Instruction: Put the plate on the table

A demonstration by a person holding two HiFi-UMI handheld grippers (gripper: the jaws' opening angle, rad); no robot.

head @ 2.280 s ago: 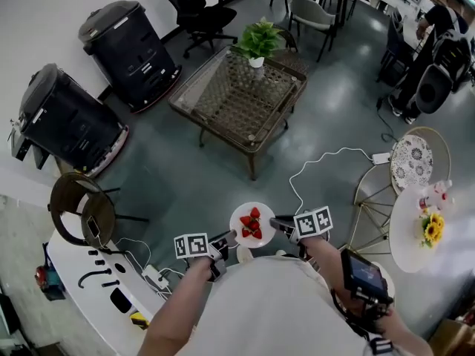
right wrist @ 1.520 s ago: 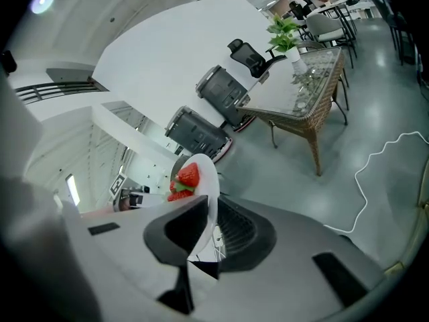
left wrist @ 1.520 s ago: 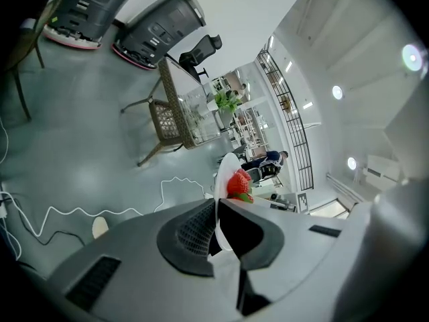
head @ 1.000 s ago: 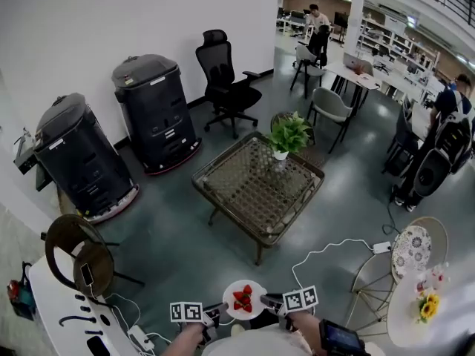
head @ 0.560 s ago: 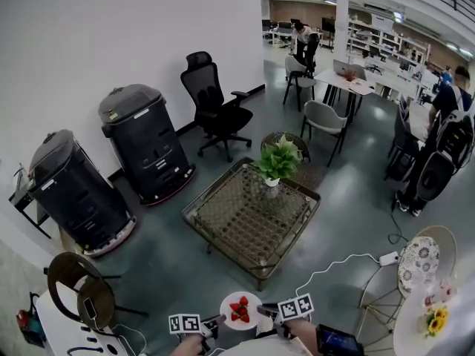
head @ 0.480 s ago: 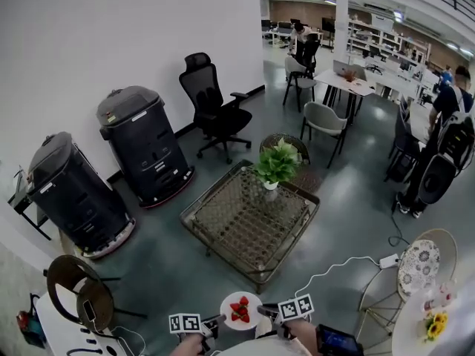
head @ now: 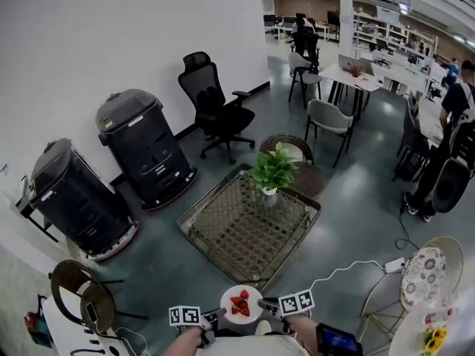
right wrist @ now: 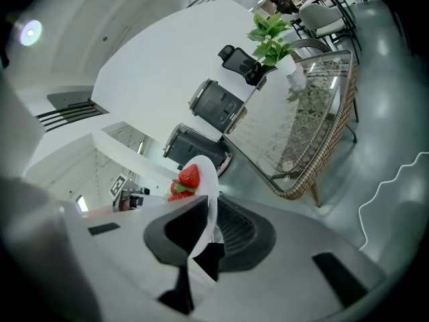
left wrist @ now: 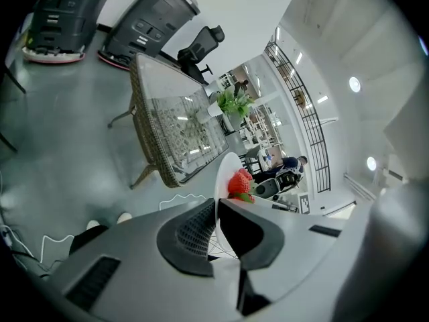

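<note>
A white plate (head: 241, 304) with several strawberries (head: 239, 302) is carried between both grippers low in the head view. My left gripper (head: 211, 317) is shut on the plate's left rim, and my right gripper (head: 269, 303) is shut on its right rim. In the left gripper view the plate (left wrist: 225, 174) stands edge-on between the jaws, strawberries (left wrist: 240, 182) on it. The right gripper view shows the plate (right wrist: 206, 180) pinched the same way. The wicker glass-topped table (head: 245, 228) stands just ahead, a potted plant (head: 273, 170) at its far corner.
Two dark wheeled machines (head: 145, 147) stand by the left wall, an office chair (head: 211, 102) behind them. A white cable (head: 349, 269) lies on the floor at right. A round side table with flowers (head: 430, 340) and a patterned chair (head: 423, 277) are at lower right. People stand at far desks.
The head view has tilted up from the floor to the room, and the wicker table has come nearer. Both grippers still hold the plate between them.
</note>
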